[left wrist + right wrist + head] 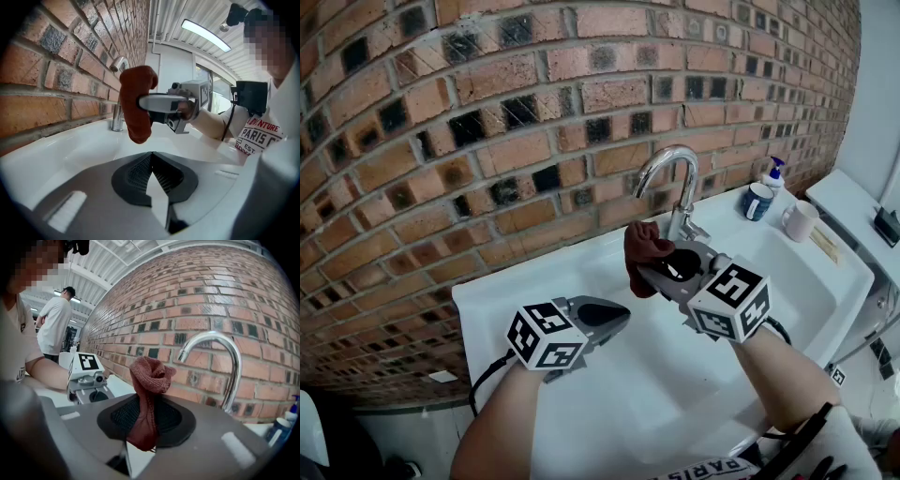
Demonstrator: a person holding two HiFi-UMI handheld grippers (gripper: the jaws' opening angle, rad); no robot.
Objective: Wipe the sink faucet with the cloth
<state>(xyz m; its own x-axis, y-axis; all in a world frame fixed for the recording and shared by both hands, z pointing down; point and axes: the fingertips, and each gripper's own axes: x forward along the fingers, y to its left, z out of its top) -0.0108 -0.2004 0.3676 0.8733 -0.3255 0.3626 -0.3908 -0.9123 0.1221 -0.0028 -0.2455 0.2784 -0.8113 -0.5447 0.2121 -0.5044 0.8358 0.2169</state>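
Note:
A curved chrome faucet (675, 183) rises at the back of the white sink (581, 375), against the brick wall. My right gripper (649, 272) is shut on a dark red cloth (645, 251), held just left of the faucet base and apart from it. In the right gripper view the cloth (148, 394) bunches up between the jaws, left of the faucet (220, 362). My left gripper (619, 314) hovers over the basin, shut and holding nothing. The left gripper view shows the cloth (137, 103) hanging ahead, with the faucet (118, 93) behind it.
On the sink's right ledge stand a blue mug (757, 201), a white mug (800, 221) and a small soap pump bottle (775, 174). A toilet cistern (853, 211) is at the far right. A second person (54, 324) stands in the background.

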